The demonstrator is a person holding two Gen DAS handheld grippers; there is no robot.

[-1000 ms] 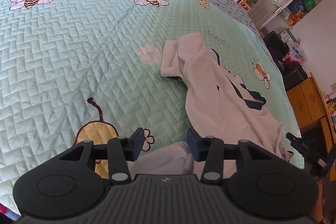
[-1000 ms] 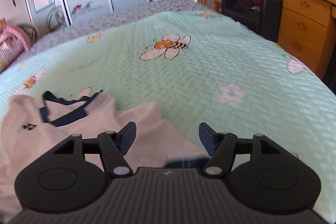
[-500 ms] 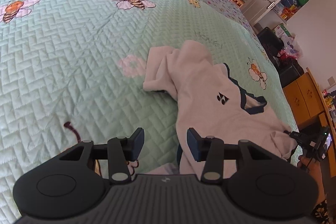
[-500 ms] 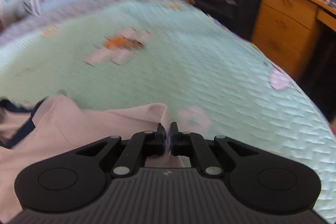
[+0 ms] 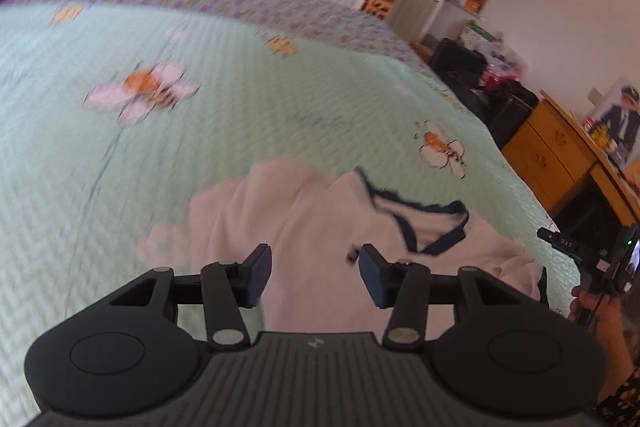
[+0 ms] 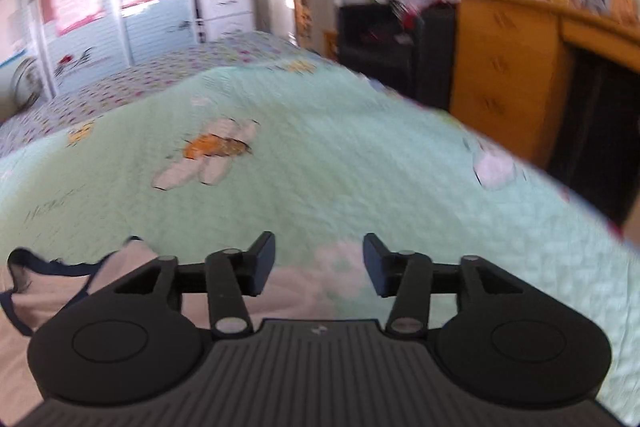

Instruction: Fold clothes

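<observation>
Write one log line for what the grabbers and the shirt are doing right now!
left gripper: open, over shirt | right gripper: open, holding nothing | shirt: crumpled, unfolded on quilt

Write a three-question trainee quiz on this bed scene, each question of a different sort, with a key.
1. True or false: the left gripper is shut on the white shirt with navy-trimmed collar.
2. Multiple choice: the white shirt lies on A) a wooden floor, B) the mint-green quilted bedspread with bee prints, C) a black chair.
3. Fill in: in the right wrist view, the right gripper is ____, and nothing sits between its fingers.

Key: 1 false, it is open above the shirt. 2 B. 3 open.
</observation>
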